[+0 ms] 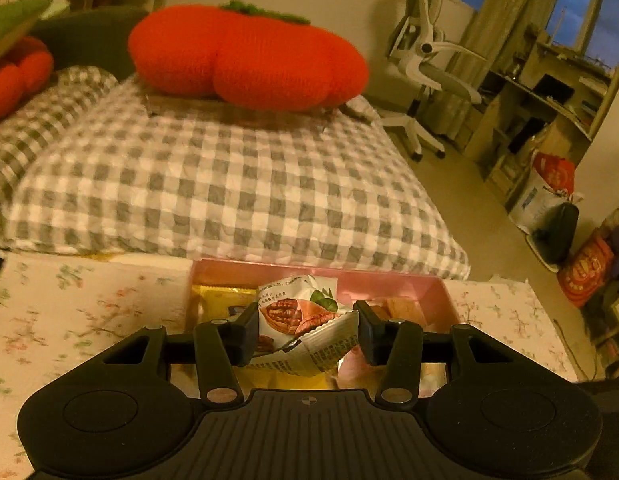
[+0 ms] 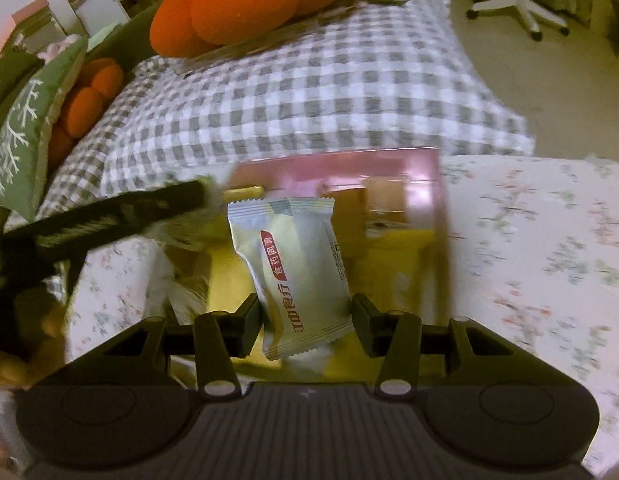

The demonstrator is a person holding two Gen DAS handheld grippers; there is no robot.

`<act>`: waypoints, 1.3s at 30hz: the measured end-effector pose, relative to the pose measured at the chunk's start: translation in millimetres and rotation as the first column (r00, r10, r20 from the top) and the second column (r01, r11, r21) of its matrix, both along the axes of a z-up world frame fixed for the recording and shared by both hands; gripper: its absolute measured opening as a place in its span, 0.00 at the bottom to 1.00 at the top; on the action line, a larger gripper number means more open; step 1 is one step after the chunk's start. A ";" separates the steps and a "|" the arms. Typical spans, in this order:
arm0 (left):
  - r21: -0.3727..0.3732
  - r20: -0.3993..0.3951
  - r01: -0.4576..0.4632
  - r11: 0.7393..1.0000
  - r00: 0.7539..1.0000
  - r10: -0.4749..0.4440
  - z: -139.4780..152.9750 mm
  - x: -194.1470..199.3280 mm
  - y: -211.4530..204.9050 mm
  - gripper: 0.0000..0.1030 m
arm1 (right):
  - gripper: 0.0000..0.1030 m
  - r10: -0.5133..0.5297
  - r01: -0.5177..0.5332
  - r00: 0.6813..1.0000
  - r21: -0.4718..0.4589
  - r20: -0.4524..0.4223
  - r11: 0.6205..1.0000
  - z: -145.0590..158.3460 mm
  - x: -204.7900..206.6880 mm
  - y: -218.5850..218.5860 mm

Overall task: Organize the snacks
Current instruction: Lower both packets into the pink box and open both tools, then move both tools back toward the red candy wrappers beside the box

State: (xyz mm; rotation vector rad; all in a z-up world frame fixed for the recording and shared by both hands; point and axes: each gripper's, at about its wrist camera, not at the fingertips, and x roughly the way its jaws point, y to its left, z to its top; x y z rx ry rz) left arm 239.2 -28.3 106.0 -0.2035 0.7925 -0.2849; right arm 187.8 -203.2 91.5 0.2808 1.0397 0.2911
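My left gripper (image 1: 307, 330) is shut on a white walnut snack packet (image 1: 305, 320) with a brown nut picture, held above the pink box (image 1: 429, 284) that holds other snacks. In the right wrist view my right gripper (image 2: 307, 322) is shut on a silvery packet with a red label (image 2: 293, 268), tilted upright over the same pink box (image 2: 421, 172). The other gripper's black finger (image 2: 109, 216) reaches in from the left, blurred, over the box's left side.
The pink box sits on a floral cloth (image 1: 69, 320) (image 2: 529, 240) at the foot of a grey checked bed (image 1: 229, 184). Orange plush cushions (image 1: 245, 56) lie on the bed. A white office chair (image 1: 425, 60), shelves and bags stand to the right.
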 end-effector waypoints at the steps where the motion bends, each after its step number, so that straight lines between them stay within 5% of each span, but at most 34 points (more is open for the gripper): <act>1: -0.011 -0.009 -0.001 1.000 1.000 0.001 -4.7 4.8 -1.4 0.45 | 0.43 0.004 -0.004 1.000 0.003 -0.002 1.000 -4.9 1.9 2.9; 10: 0.000 -0.006 0.000 1.000 1.000 0.000 -24.1 19.2 -12.6 0.49 | 0.44 -0.021 0.021 1.000 0.035 -0.006 0.999 -19.0 1.7 2.9; 24: -0.042 -0.003 -0.046 0.998 0.999 0.046 5.1 -0.5 15.3 0.55 | 0.51 -0.054 0.052 0.998 0.078 0.029 0.996 8.6 -4.4 -5.5; 39: 0.127 -0.167 -0.163 0.978 0.969 0.183 17.8 -89.3 57.2 0.70 | 0.77 0.017 -0.017 0.999 -0.008 -0.043 1.000 47.6 -59.4 27.0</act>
